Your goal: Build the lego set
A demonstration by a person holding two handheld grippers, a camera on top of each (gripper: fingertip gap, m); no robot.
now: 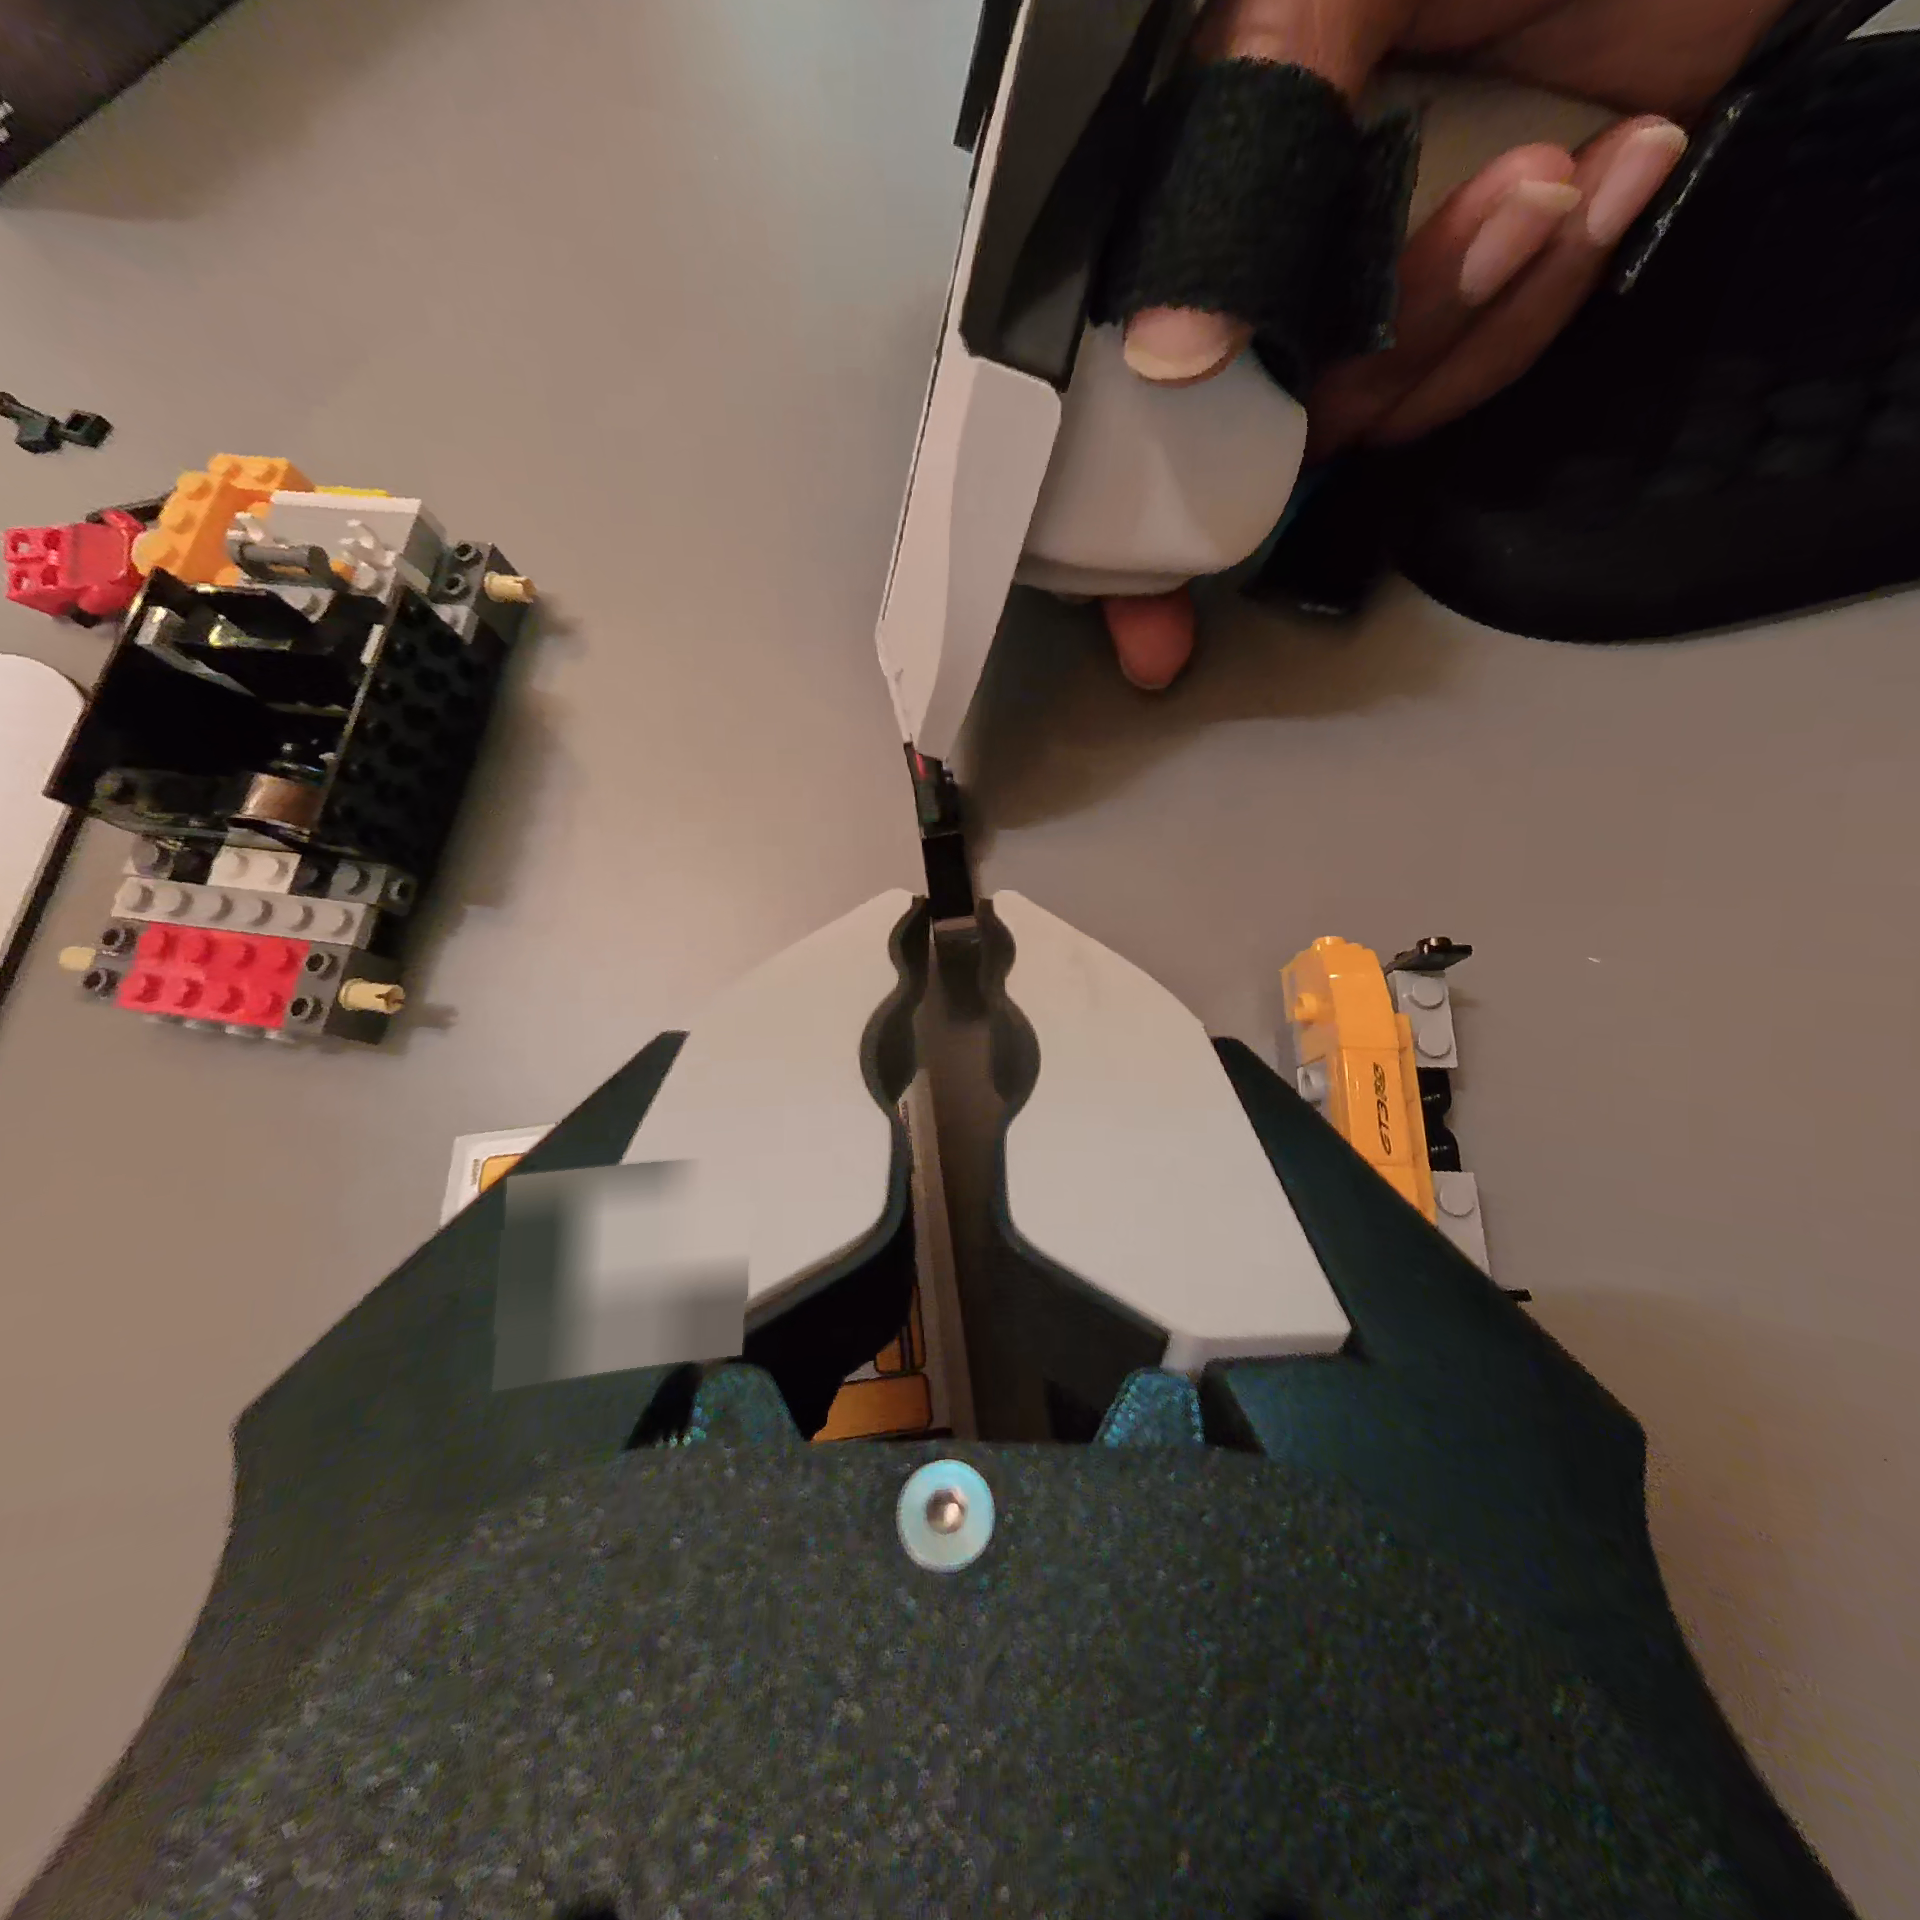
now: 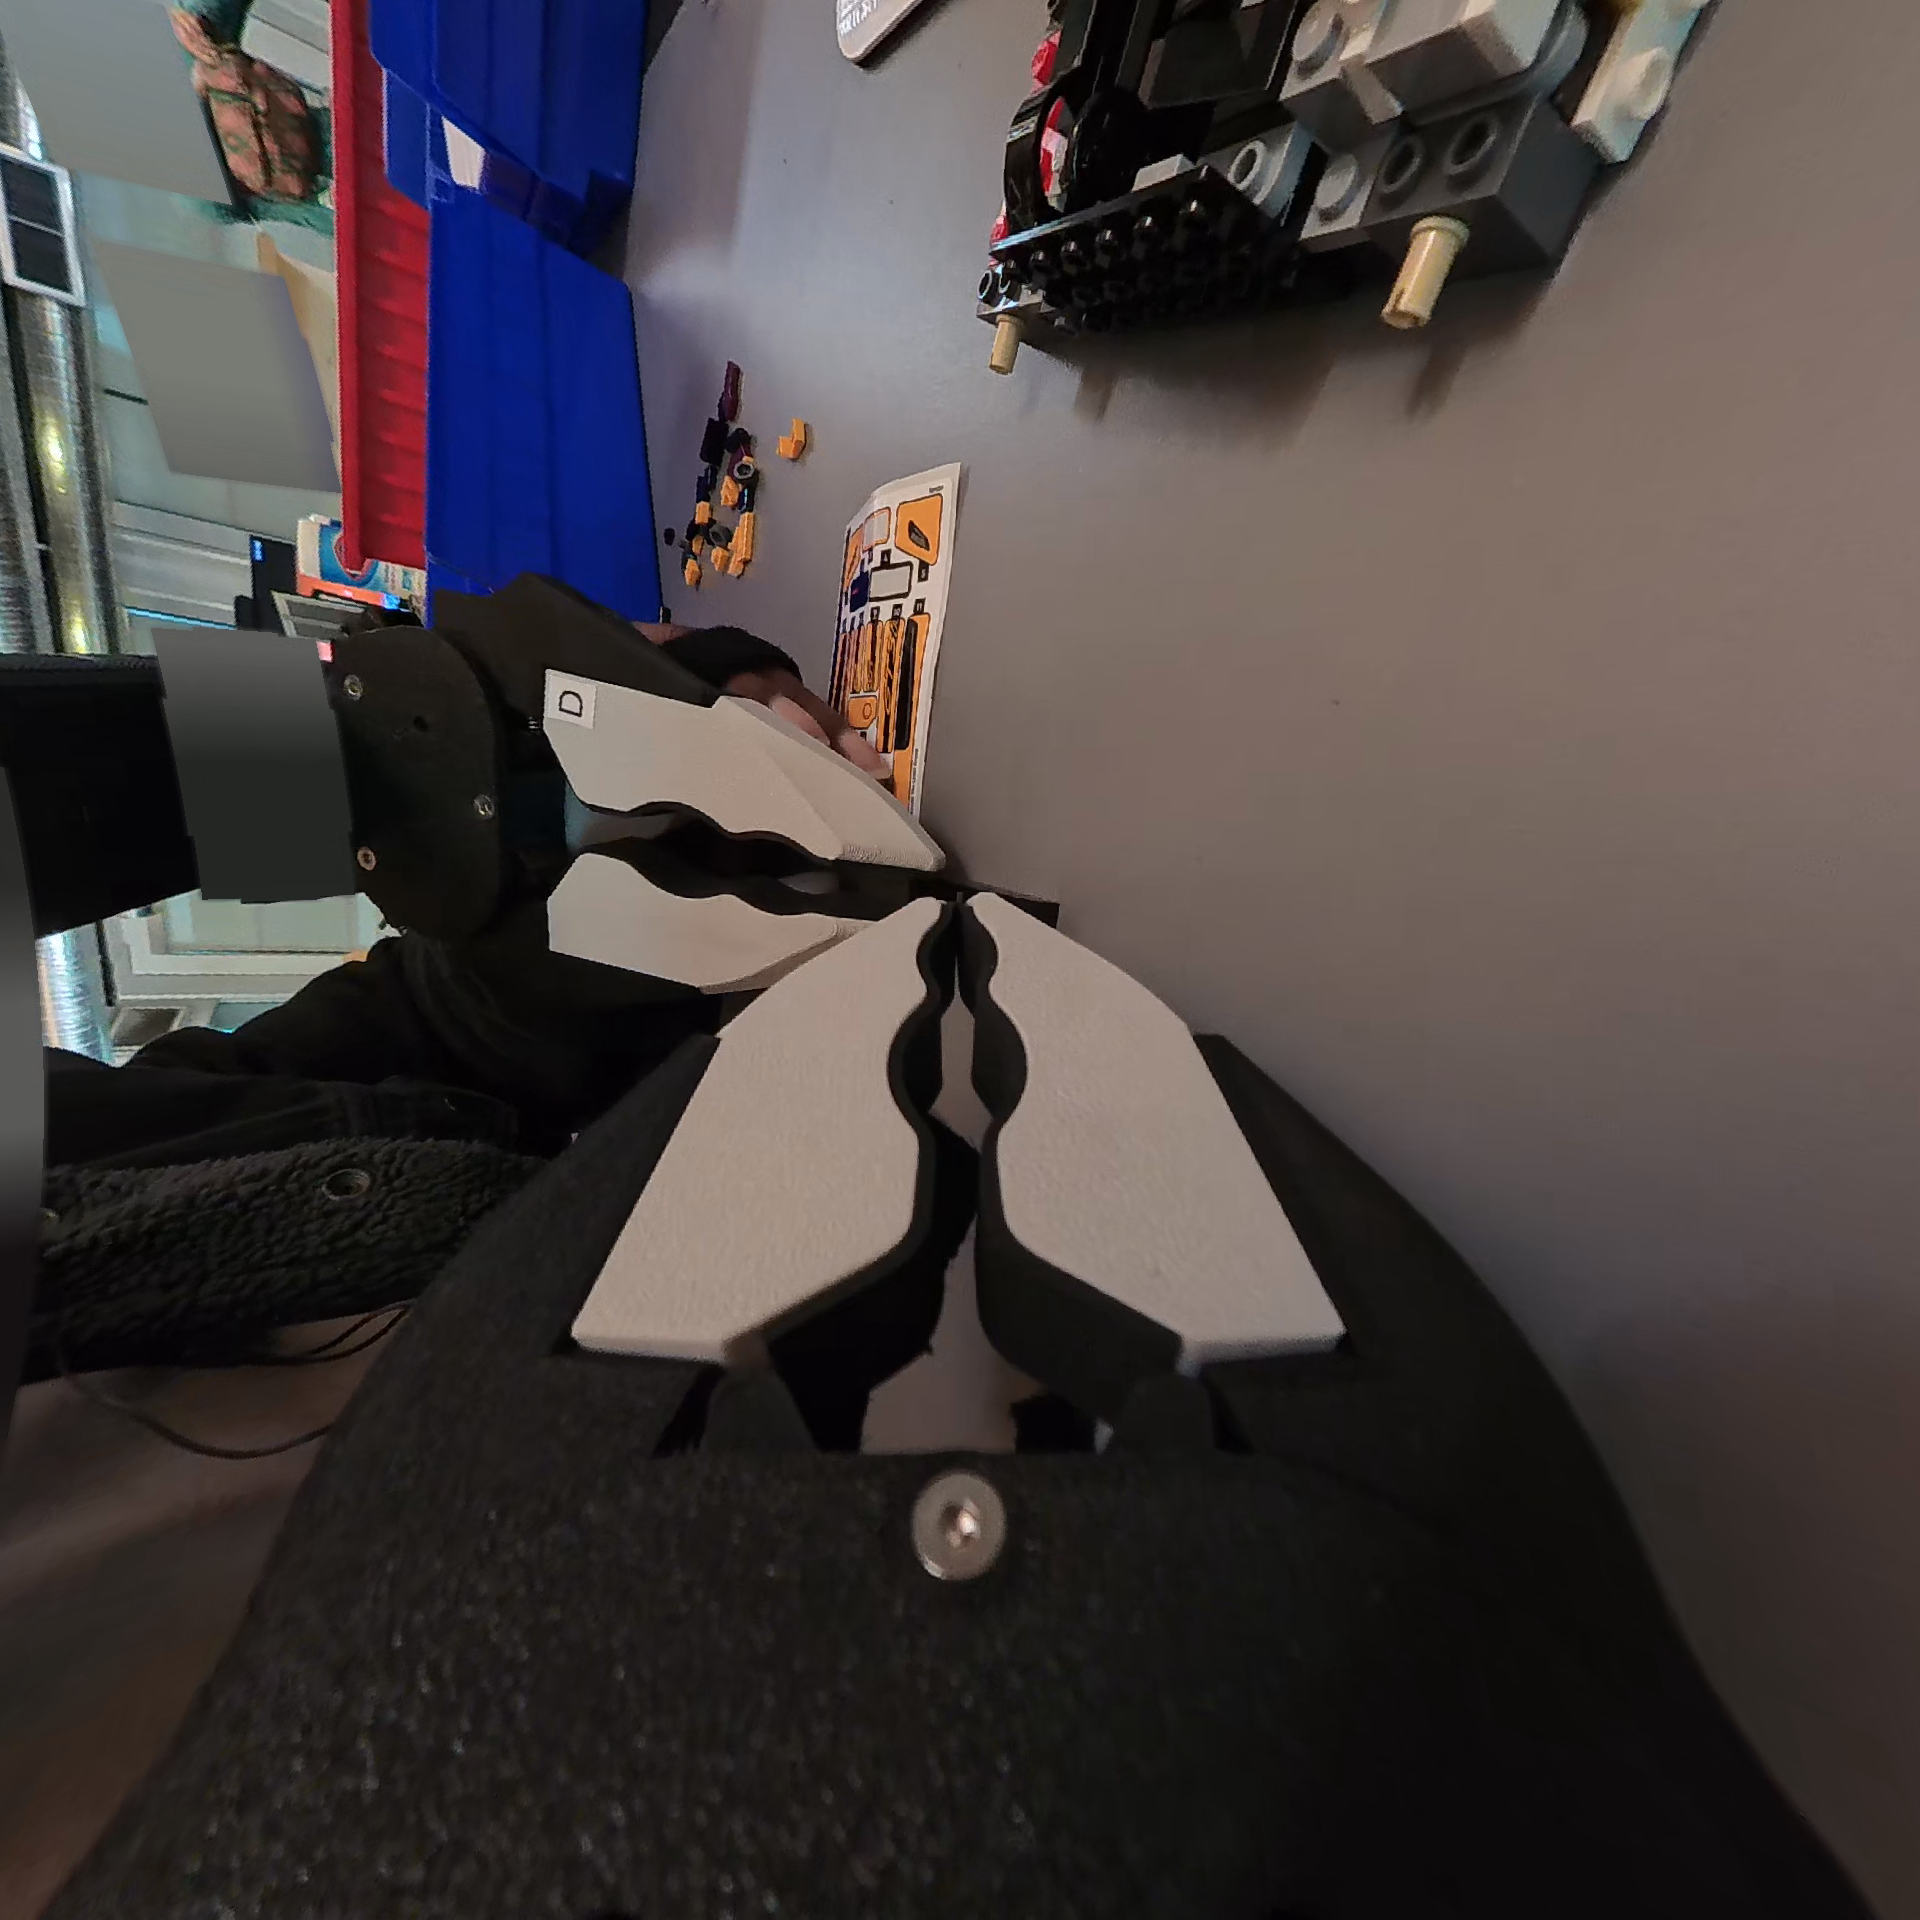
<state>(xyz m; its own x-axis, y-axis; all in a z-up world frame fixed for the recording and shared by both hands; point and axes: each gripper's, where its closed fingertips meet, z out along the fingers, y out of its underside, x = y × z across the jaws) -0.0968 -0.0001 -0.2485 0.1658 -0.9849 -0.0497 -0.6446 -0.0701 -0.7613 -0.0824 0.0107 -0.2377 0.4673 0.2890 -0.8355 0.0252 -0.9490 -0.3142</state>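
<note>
My left gripper [image 1: 951, 920] is shut on a small black lego part [image 1: 948, 868] held just above the grey table. My right gripper [image 1: 928, 764] comes in from the far side, tip to tip with the left, and is shut on the other end of the same black part, where a bit of red shows. In the right wrist view my right gripper [image 2: 957, 912] has its tips nearly together, and the black part [image 2: 1013, 902] pokes out beyond them. The left gripper [image 2: 914, 883] meets it from the left. A half-built car chassis [image 1: 249, 748] of black, grey and red bricks lies at the left.
An orange car body section [image 1: 1361, 1081] lies to the right of my left gripper. A sticker sheet [image 2: 894, 634] lies under the left gripper. Several small loose parts [image 2: 727, 499] lie beyond it, near blue and red bins [image 2: 520, 312]. A loose black part [image 1: 52, 426] lies far left. Both grippers' tips are close together, under 4 cm apart.
</note>
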